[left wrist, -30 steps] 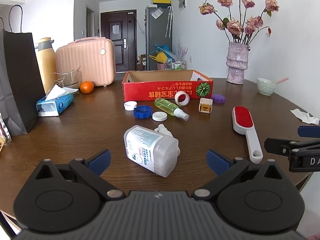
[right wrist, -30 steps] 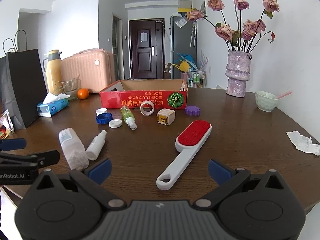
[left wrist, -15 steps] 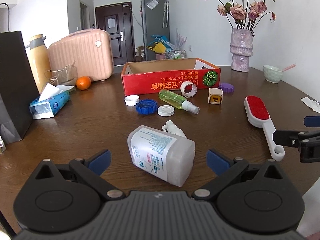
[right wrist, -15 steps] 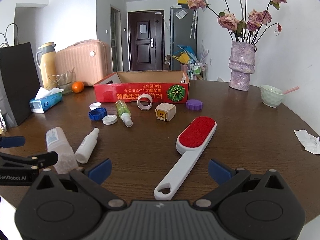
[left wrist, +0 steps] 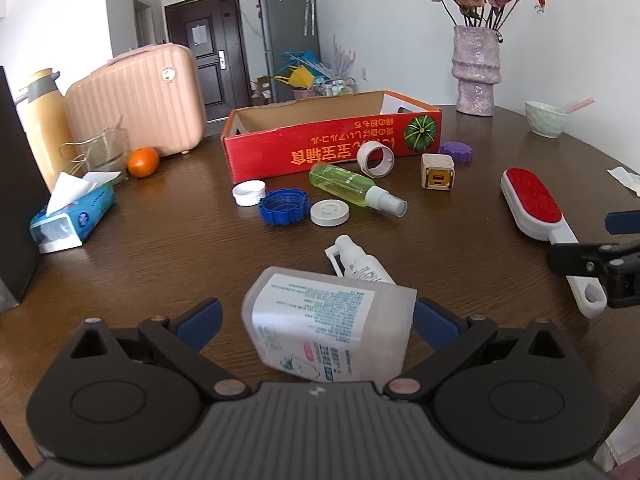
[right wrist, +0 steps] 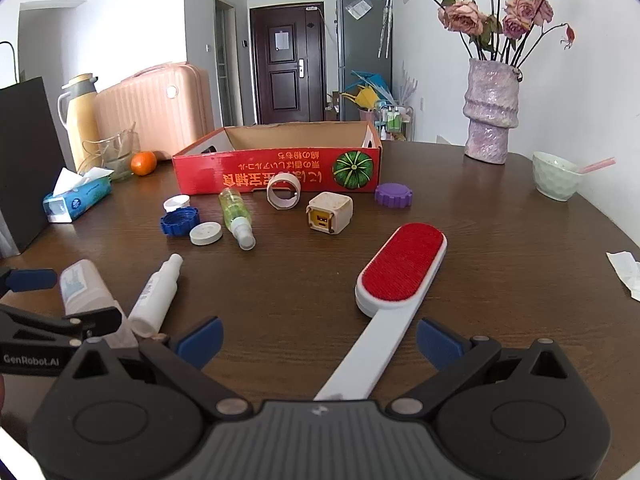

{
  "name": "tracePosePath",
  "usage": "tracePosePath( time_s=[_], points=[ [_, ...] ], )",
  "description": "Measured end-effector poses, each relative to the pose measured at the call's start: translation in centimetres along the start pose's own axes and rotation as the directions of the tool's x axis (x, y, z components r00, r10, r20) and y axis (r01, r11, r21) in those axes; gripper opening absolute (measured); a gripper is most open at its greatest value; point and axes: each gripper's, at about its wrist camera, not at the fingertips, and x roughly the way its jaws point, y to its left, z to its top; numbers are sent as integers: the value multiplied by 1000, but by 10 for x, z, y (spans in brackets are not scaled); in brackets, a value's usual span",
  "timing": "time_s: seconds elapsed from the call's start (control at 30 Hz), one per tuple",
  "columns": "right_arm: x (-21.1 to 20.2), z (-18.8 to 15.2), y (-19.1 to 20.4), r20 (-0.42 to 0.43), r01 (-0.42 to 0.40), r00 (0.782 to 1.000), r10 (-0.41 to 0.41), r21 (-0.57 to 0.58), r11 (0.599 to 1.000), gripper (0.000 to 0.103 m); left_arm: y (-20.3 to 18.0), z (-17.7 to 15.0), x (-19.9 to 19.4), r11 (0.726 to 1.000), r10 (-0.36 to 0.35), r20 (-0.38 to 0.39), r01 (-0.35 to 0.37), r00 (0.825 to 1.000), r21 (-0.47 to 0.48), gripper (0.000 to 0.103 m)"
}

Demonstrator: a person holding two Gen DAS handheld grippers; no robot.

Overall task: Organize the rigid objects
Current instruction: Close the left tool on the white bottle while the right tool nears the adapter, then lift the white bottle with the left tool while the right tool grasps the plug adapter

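A translucent white bottle (left wrist: 328,328) with a printed label lies on its side between the fingers of my left gripper (left wrist: 318,324), which is open around it. A small white spray bottle (left wrist: 360,260) lies just beyond it. My right gripper (right wrist: 320,340) is open, and the white handle of the red lint brush (right wrist: 402,268) runs between its fingers. The red cardboard box (right wrist: 280,168) stands open further back. In front of it lie a green spray bottle (right wrist: 234,208), a tape ring (right wrist: 283,191), a cream cube (right wrist: 330,213) and several caps.
A tissue pack (left wrist: 72,216), an orange (left wrist: 143,161), a pink case (left wrist: 136,100) and a black bag stand at the left. A vase (right wrist: 490,116), a green bowl (right wrist: 554,176) and crumpled paper (right wrist: 624,272) are at the right of the round wooden table (right wrist: 500,260).
Both grippers have moved forward and lower. The white bottle now lies between the left fingers, and the brush handle reaches between the right fingers. Both stay open.
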Motion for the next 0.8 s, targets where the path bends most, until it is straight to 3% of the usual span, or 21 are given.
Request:
tracePosePath(
  time_s=[0.37, 0.4, 0.43, 0.47, 0.8],
  points=[
    [28, 14, -4, -19, -8, 1000, 8, 10, 1000, 103, 3, 7, 30, 999, -15, -56, 13, 998, -31, 103],
    [30, 15, -4, -21, -10, 1000, 10, 10, 1000, 103, 4, 6, 31, 999, -17, -63, 15, 998, -42, 100],
    [32, 16, -4, -23, -11, 1000, 11, 9, 1000, 103, 4, 5, 32, 998, -27, -72, 23, 997, -56, 89],
    [32, 16, -4, -24, -12, 1000, 12, 9, 1000, 103, 5, 5, 32, 997, -39, -79, 34, 996, -69, 85],
    [33, 21, -4, -11, -29, 1000, 29, 2, 1000, 103, 10, 7, 15, 994, -8, -24, 5, 1000, -113, 84]
  ],
)
